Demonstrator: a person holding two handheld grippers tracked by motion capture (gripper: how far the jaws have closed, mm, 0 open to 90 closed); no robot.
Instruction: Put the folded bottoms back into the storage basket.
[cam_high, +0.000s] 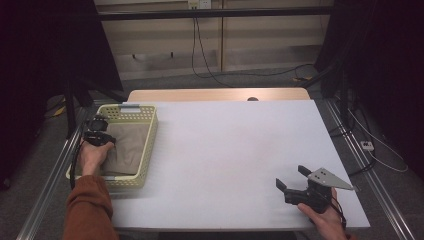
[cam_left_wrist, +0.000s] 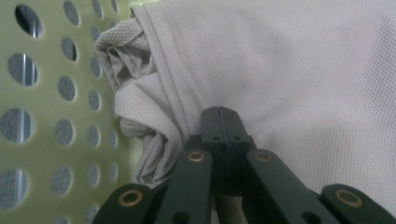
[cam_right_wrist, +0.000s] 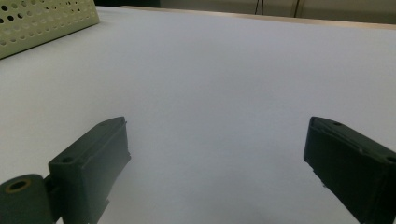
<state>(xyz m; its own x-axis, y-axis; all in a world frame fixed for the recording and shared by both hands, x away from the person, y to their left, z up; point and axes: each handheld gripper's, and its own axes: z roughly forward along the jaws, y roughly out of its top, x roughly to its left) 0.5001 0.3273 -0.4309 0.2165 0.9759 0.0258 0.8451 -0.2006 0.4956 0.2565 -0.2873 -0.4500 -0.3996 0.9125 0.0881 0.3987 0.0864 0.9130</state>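
Left gripper view is showing the left gripper (cam_left_wrist: 219, 122) pinching the cloth (cam_left_wrist: 299, 84) inside the basket (cam_left_wrist: 51, 140), so lifting may be dragging that light basket along, while the right gripper (cam_high: 295, 179) is waiting with jaws apart.

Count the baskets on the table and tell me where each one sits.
1. The pale green perforated basket sits at the table's left edge, holding beige cloth that the left gripper is reaching into.

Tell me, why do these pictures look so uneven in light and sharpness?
High view: white table bright, surroundings nearly black. Left gripper view: cloth weave crisp, the left gripper soft and dark. Right gripper view: right gripper blurred up close, basket holes sharper.
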